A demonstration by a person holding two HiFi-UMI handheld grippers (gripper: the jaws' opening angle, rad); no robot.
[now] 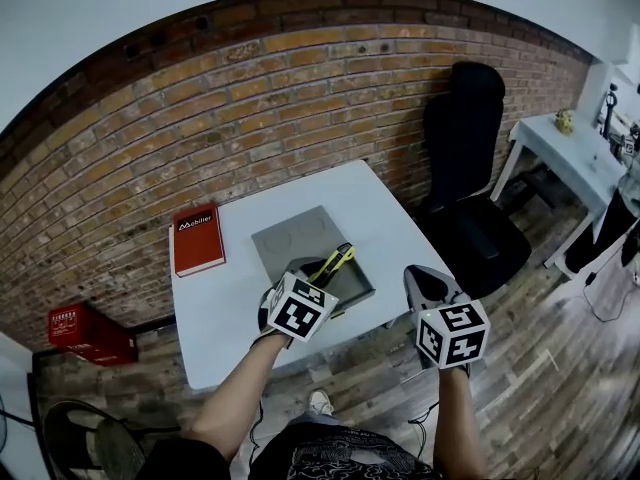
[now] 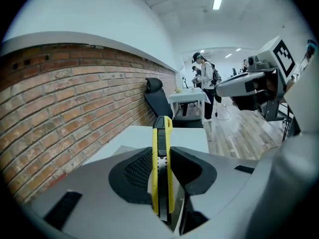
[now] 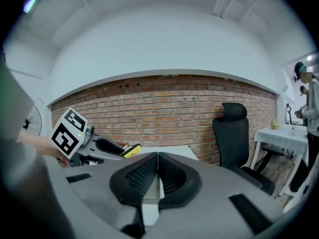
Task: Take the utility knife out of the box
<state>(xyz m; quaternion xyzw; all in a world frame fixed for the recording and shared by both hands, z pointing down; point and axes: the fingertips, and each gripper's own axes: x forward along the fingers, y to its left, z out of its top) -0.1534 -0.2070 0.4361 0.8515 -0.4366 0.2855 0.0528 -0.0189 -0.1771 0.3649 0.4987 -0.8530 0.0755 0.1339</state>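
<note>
A yellow and black utility knife (image 1: 336, 260) is clamped between the jaws of my left gripper (image 1: 318, 280), lifted above the open grey box (image 1: 296, 236) on the white table (image 1: 228, 313). In the left gripper view the knife (image 2: 162, 168) stands on edge between the pads, its tip pointing forward past the fingertips (image 2: 199, 171). My right gripper (image 1: 420, 276) hovers off the table's right edge, shut with nothing between its jaws (image 3: 157, 158). From the right gripper view the knife's yellow tip (image 3: 130, 150) shows at the left.
A red book (image 1: 197, 238) lies on the table's left side. A black office chair (image 1: 465, 168) stands to the right by the brick wall, with a white desk (image 1: 570, 143) further right. A red crate (image 1: 85, 333) sits on the floor. People (image 2: 204, 78) stand further back in the room.
</note>
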